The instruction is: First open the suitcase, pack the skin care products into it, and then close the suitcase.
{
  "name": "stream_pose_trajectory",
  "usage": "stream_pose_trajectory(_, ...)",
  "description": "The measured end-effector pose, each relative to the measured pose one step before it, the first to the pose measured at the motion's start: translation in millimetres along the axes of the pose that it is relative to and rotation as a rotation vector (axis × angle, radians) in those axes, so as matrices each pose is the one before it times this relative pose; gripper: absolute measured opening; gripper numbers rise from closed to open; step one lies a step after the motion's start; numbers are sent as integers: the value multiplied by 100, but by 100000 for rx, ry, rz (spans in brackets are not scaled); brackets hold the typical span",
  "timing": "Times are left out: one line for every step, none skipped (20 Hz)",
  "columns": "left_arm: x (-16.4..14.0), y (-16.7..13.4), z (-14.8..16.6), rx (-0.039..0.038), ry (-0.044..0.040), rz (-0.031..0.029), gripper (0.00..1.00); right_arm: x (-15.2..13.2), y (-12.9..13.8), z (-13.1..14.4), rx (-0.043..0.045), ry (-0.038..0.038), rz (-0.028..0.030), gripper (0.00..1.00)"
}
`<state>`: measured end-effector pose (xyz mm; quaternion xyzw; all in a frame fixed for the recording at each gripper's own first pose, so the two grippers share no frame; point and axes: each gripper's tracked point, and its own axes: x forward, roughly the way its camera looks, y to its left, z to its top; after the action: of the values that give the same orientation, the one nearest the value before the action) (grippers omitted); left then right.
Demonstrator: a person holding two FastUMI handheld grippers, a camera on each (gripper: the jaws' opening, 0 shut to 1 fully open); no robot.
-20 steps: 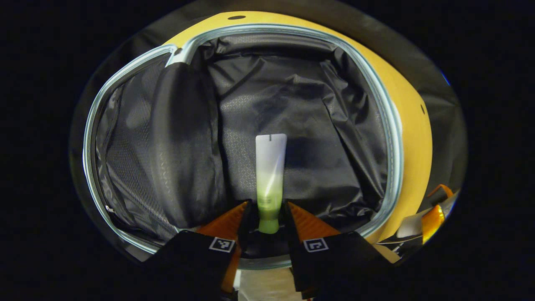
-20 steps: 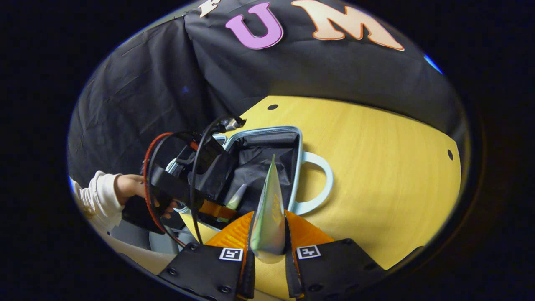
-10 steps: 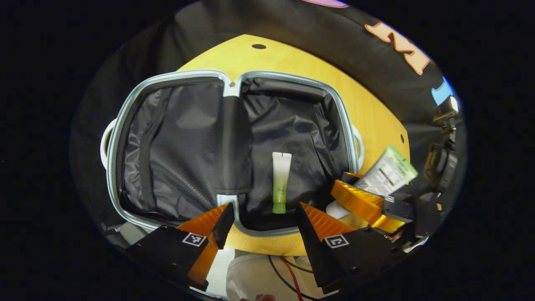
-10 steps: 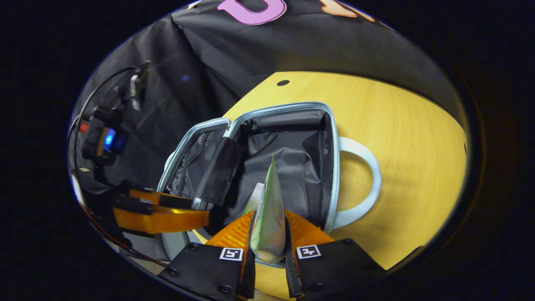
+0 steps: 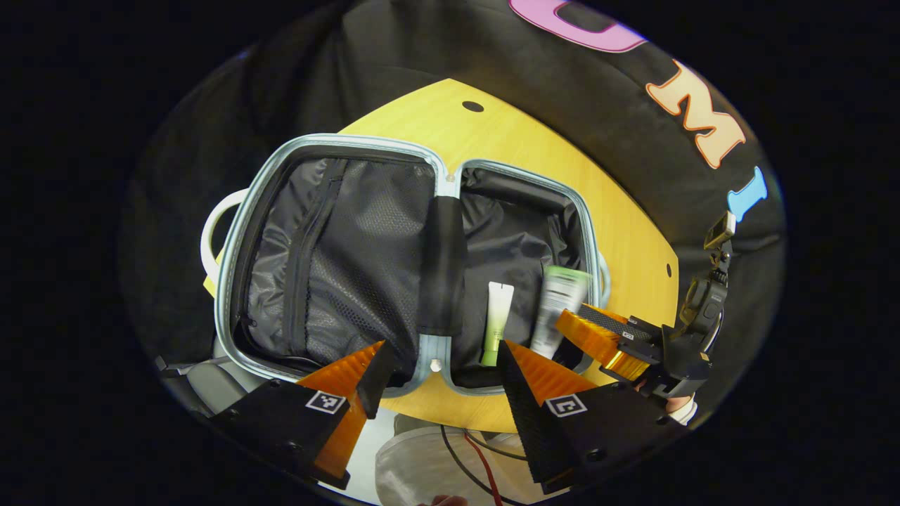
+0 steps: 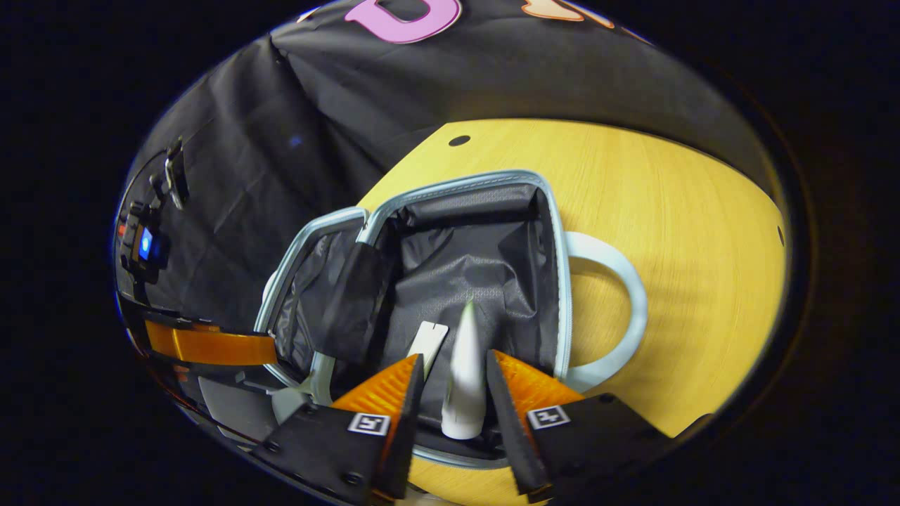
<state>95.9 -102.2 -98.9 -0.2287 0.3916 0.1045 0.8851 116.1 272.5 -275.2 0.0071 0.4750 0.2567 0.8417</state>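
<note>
The light-blue-rimmed suitcase [image 5: 232,267] lies open on the yellow table [image 5: 506,133], its black lining showing. A white-and-green tube [image 5: 498,323] rests in the right half. My left gripper [image 5: 441,358] hovers open over the near rim, holding nothing. My right gripper [image 5: 571,322] reaches over the right half. In the right gripper view, my right gripper [image 6: 453,362] has its fingers spread, and a second white tube [image 6: 464,372], blurred, stands loose between them over the lining. The first tube [image 6: 427,343] lies just to its left. The left gripper's finger [image 6: 211,346] shows at far left.
The suitcase's left half carries a zipped mesh pocket [image 5: 330,267], with a black flap [image 5: 443,267] over the hinge. Pale handles [image 6: 626,281] stick out at both sides onto the table [image 6: 668,211]. Cables [image 5: 478,457] hang below the near table edge.
My left gripper has drawn back farther from the suitcase. My right gripper has moved over the right half and opened, and the second tube is slipping out of it.
</note>
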Motion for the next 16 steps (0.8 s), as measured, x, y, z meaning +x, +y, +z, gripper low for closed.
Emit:
stream_pose_trajectory(-416,681,292,-1040,-844,49,88,-793,211,724,1459,-3130,895,61)
stream_pose_trajectory(-502,771,500,-1008,-1231,120,88,-562,341,679,1725,-3891,1541,75)
stream_pose_trajectory(-542,1112,704,-1152,-1511,670,88,-975,460,968,2282,-4708,2399,87)
stream_pose_trajectory(-282,1459,825,-1220,-1547,1781,87,-764,463,768,2904,-4703,2013,97)
stream_pose_trajectory(-215,1524,883,-1403,-1863,2081,87,-687,23,664,2794,-3833,847,98)
stream_pose_trajectory(-303,1434,843,-1600,-2030,1825,87,-858,-307,562,2225,-3026,-330,93)
stream_pose_trajectory(-510,1605,970,-2314,-2047,1750,87,-945,-595,670,1500,-3126,-1187,98)
stream_pose_trajectory(-17,1565,1185,-2589,-2363,968,88,-967,-642,777,1190,-3235,-1316,98)
stream_pose_trajectory(-183,1747,1264,-2649,-2060,1663,88,-885,-476,654,1097,-2973,-961,98)
stream_pose_trajectory(-9,1827,1114,-2136,-2148,1930,87,-978,-703,663,835,-3341,-1264,98)
stream_pose_trajectory(16,2001,1007,-2004,-1563,2223,87,-887,-709,679,356,-3185,-1543,98)
stream_pose_trajectory(205,1781,916,-2155,-1536,1690,87,-909,-979,538,250,-2599,-2056,98)
stream_pose_trajectory(384,1516,805,-1960,-1137,645,87,-914,-973,520,301,-1872,-2321,98)
stream_pose_trajectory(519,1343,674,-1764,-976,186,87,-873,-977,471,527,-1275,-2586,98)
stream_pose_trajectory(509,1404,590,-1603,-1078,107,87,-669,-856,383,872,-957,-2329,98)
stream_pose_trajectory(710,1163,625,-1241,-956,-498,87,-626,-696,420,1074,-778,-1873,98)
